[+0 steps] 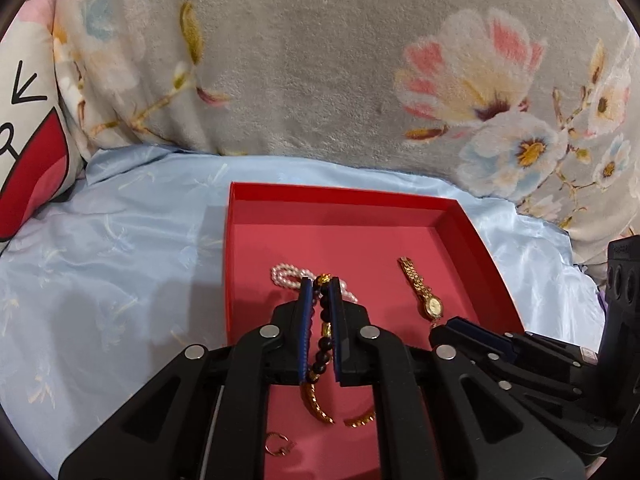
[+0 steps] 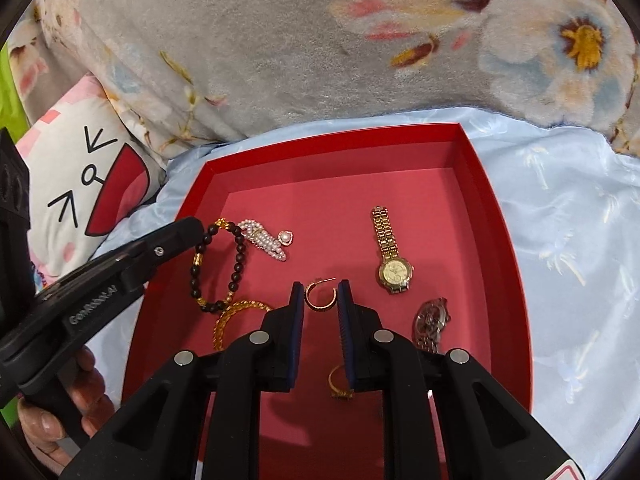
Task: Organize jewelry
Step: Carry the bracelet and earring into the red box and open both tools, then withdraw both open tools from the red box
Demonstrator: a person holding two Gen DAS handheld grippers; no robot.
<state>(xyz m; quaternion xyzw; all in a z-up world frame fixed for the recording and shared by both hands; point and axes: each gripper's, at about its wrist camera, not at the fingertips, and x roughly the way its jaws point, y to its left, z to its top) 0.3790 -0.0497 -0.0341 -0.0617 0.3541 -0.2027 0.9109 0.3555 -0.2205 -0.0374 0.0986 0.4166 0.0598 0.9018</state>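
A red tray (image 1: 472, 240) (image 2: 488, 200) lies on a pale blue sheet. My left gripper (image 1: 321, 282) is shut on a dark bead bracelet (image 1: 323, 356) (image 2: 238, 268) with gold beads, near the tray's left side. Pearl jewelry (image 1: 286, 276) (image 2: 266, 242) lies just beyond it. A gold watch (image 1: 422, 294) (image 2: 392, 256) lies on the right. My right gripper (image 2: 320, 286) is open, its jaws either side of a gold hoop earring (image 2: 320, 298). A gold chain (image 1: 320, 408) (image 2: 232, 316), a silver watch (image 2: 432, 322), a gold ring (image 2: 340, 386) and a small earring (image 1: 276, 444) also lie in the tray.
A grey floral blanket (image 1: 320, 60) (image 2: 280, 40) rises behind the tray. A white and red cartoon pillow (image 1: 28, 140) (image 2: 88, 188) sits at the left. The blue sheet (image 1: 120, 260) (image 2: 580, 260) surrounds the tray. A hand (image 2: 60, 412) holds the left gripper's handle.
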